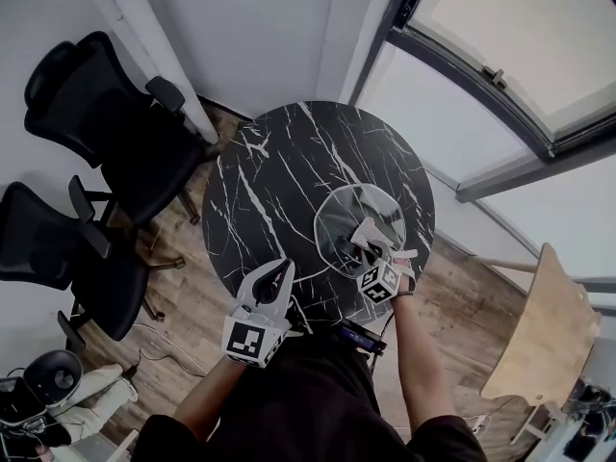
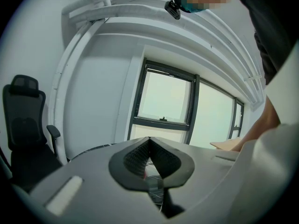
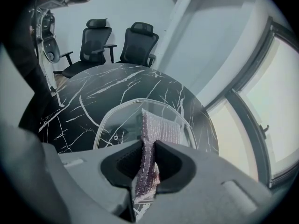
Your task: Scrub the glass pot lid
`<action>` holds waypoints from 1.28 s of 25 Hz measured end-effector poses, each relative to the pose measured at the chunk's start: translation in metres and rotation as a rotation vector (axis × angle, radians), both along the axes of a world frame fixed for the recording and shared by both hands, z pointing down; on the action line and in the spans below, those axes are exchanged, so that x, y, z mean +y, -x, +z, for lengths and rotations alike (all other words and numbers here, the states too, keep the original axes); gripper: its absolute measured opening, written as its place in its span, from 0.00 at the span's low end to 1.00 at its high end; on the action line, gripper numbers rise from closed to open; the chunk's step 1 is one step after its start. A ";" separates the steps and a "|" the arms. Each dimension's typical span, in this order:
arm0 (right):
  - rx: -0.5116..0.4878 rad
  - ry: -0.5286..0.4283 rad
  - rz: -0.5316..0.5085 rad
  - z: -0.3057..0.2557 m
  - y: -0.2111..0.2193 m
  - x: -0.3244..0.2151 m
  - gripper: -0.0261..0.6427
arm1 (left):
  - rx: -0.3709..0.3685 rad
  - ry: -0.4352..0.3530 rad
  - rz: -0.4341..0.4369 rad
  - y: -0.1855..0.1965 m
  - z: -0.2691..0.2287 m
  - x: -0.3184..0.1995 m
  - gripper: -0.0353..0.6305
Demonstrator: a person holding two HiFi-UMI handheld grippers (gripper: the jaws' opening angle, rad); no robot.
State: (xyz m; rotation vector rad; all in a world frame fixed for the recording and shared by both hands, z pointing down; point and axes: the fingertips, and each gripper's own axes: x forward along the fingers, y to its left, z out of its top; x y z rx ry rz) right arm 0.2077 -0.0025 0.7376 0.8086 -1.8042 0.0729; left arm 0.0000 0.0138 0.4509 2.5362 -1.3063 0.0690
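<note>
The glass pot lid [image 1: 348, 221] lies flat on the right half of the round black marble table [image 1: 279, 181]. My right gripper [image 1: 366, 245] hangs over the lid's near edge, shut on a silvery mesh scrubbing pad [image 1: 372, 230]. In the right gripper view the pad [image 3: 159, 127] stands on edge between the jaws, its far end over the lid [image 3: 114, 122]; whether they touch I cannot tell. My left gripper [image 1: 281, 271] rests by the table's front edge, left of the lid, with its jaws together and nothing in them. In its own view, the left gripper [image 2: 149, 141] points toward the window.
Two black office chairs [image 1: 111, 128] [image 1: 53, 248] stand on the wooden floor left of the table. A pale wooden seat [image 1: 541, 335] stands at the right. A small dark device [image 1: 361, 337] sits just below the table's near edge. Large windows [image 1: 500, 56] run behind.
</note>
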 end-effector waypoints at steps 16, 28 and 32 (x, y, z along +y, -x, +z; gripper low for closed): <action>-0.042 0.028 0.043 -0.009 0.013 0.033 0.13 | 0.009 0.008 0.018 0.012 0.005 0.003 0.06; -0.230 0.032 0.189 -0.034 0.027 0.057 0.13 | 0.021 -0.016 0.034 0.011 -0.004 0.001 0.06; -0.402 -0.090 0.316 -0.081 0.028 0.040 0.14 | 0.020 -0.024 0.041 0.009 -0.003 0.002 0.06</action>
